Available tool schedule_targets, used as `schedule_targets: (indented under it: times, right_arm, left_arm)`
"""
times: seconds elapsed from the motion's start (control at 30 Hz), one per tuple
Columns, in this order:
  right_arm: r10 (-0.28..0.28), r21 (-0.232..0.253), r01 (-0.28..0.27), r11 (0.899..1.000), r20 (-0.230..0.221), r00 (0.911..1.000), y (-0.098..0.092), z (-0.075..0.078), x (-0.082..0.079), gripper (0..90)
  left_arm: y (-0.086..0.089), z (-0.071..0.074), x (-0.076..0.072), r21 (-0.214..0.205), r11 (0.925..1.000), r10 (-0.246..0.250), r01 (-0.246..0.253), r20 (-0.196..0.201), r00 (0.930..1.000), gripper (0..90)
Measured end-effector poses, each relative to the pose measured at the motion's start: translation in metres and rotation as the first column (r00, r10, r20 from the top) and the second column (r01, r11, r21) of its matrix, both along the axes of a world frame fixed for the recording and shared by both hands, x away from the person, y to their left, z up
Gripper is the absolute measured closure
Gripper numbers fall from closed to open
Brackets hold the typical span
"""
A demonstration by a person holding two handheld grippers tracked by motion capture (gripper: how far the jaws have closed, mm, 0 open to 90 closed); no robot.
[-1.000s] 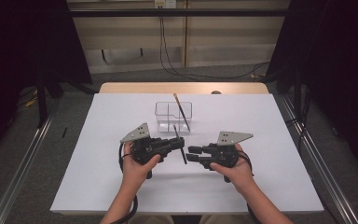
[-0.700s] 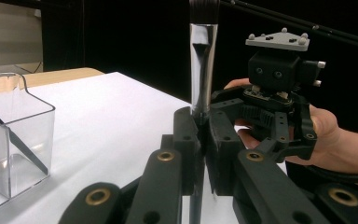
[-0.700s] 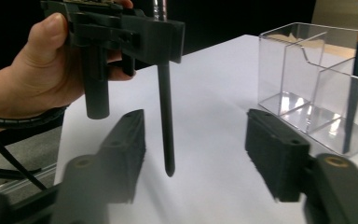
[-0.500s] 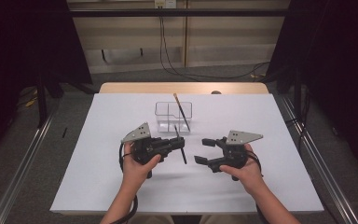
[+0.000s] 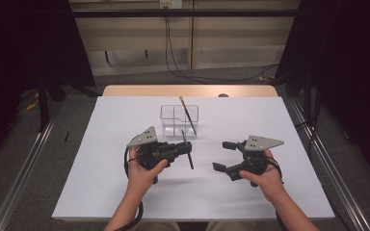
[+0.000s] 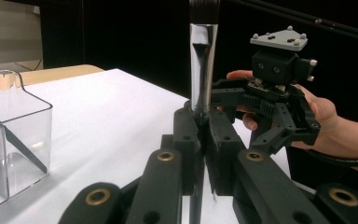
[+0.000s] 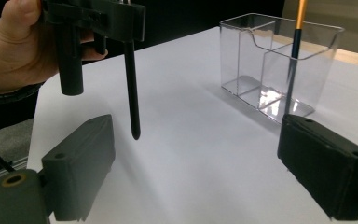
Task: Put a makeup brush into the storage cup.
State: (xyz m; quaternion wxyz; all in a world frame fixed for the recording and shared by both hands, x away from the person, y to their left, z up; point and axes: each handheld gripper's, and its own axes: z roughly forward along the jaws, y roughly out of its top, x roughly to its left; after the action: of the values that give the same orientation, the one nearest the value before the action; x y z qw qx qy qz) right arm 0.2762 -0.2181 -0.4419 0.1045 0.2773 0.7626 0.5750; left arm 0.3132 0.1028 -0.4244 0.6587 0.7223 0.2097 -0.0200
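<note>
My left gripper (image 5: 185, 148) is shut on a black brush (image 5: 189, 155) that stands roughly upright, its handle tip down over the white table. In the left gripper view the brush's silver ferrule (image 6: 203, 65) rises out of the closed jaws. To its right, my right gripper (image 5: 221, 155) is open; its jaws have just been opening and nothing is between them. The right gripper view looks past those spread jaws at the black handle (image 7: 131, 93) hanging from the left gripper (image 7: 93, 18). Behind stands a clear divided holder (image 5: 166, 113) with a second brush (image 5: 188, 115) leaning in it.
The white sheet (image 5: 101, 183) covers the table, with a wooden strip (image 5: 139, 90) at its far edge. Metal rails (image 5: 24, 173) run along both sides. Dark curtains and cables lie beyond the table.
My right gripper has opened its jaws and drawn away to the right from the brush. The left gripper keeps still with the brush in it.
</note>
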Motion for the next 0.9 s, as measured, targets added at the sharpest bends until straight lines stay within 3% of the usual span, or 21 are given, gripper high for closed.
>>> schedule_targets:
  times: [0.9]
  right_arm:
    - [-0.057, -0.038, 0.057, 0.998, 0.015, 0.9983, -0.05, 0.0, -0.011, 8.6]
  left_arm:
    - [-0.003, 0.003, -0.001, 0.008, 0.9999, -0.007, 0.007, 0.013, 0.9999, 83.8]
